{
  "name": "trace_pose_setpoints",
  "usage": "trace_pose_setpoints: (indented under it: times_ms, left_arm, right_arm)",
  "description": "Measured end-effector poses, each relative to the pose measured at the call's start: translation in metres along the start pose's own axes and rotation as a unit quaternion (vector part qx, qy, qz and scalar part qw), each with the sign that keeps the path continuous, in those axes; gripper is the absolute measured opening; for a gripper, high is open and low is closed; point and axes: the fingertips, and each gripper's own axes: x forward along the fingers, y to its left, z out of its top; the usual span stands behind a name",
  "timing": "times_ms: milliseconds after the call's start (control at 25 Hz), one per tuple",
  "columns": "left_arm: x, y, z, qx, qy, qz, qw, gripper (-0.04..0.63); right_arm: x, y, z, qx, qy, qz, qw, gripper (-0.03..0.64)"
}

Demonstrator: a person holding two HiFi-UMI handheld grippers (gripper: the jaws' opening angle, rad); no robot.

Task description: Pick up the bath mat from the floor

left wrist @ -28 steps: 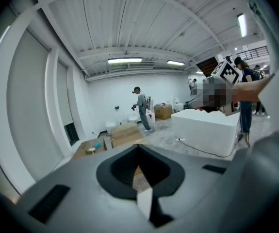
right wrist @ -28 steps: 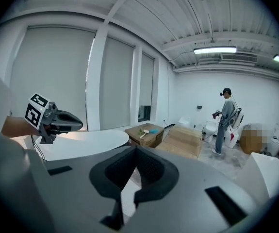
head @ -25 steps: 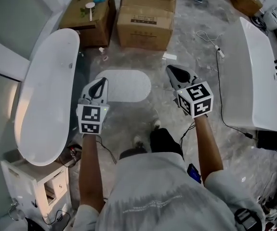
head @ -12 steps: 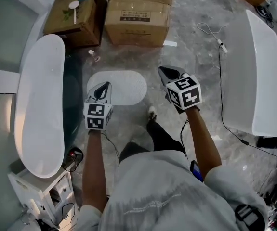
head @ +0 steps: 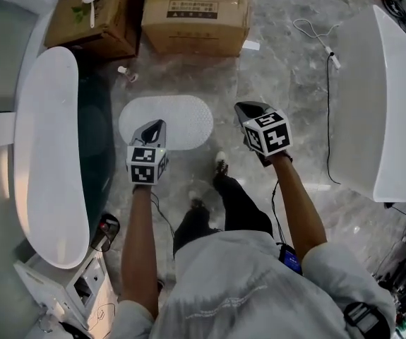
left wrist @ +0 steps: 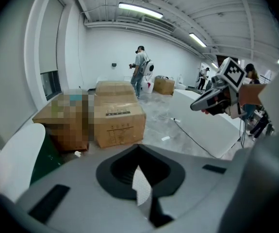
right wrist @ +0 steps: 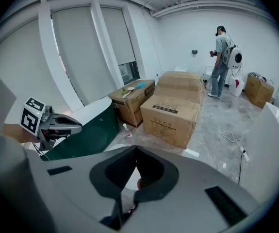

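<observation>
Head view has the white oval bath mat [head: 166, 121] lying flat on the grey marbled floor [head: 287, 69]. It sits just right of the long white bathtub [head: 47, 140], on the near side of the brown cardboard boxes [head: 195, 13], and just far of the person's shoes. The left gripper [head: 153, 129] hangs over the mat's near-left edge, and the right gripper [head: 248, 109] sits off past the mat's right end, not over it. Both claws are pressed together with nothing in them; in the left gripper view you only catch a sliver of the mat's dotted surface below the closed tips. So I'd call this the reach-in stage, with no grab started yet. To do it well, I'd spread both sets of jaws before getting down to floor level. A thin mat lying flat gives nothing to bite from above, so come in low at the rim and work one jaw under the edge. I'd also bring the right one in over the mat's right end so the two pinches are well apart and it lifts evenly. If it clings to the floor, peel it up from one end rather than yanking.
</observation>
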Motion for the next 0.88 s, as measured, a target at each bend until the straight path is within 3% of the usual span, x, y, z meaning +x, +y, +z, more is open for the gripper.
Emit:
trace_pose_setpoints:
  times_ms: [480,680,880]
  left_arm:
    - [0.161,0.017,-0.147,-0.009,0.014,-0.045,0.9988,0.012]
    - [0.227,0.032,-0.2,-0.04,-0.002,-0.045,0.9982,0.014]
    - [0.296,0.045,-0.246,-0.042,-0.022,-0.058,0.9972,0.014]
  right_arm:
    - [0.148,-0.047,-0.115,0.03,0.007,-0.036,0.999,0.014]
    - [0.216,-0.081,-0.178,0.041,0.051,-0.062,0.996,0.014]
    - [0.284,-0.111,-0.225,0.034,0.047,-0.075,0.996,0.014]
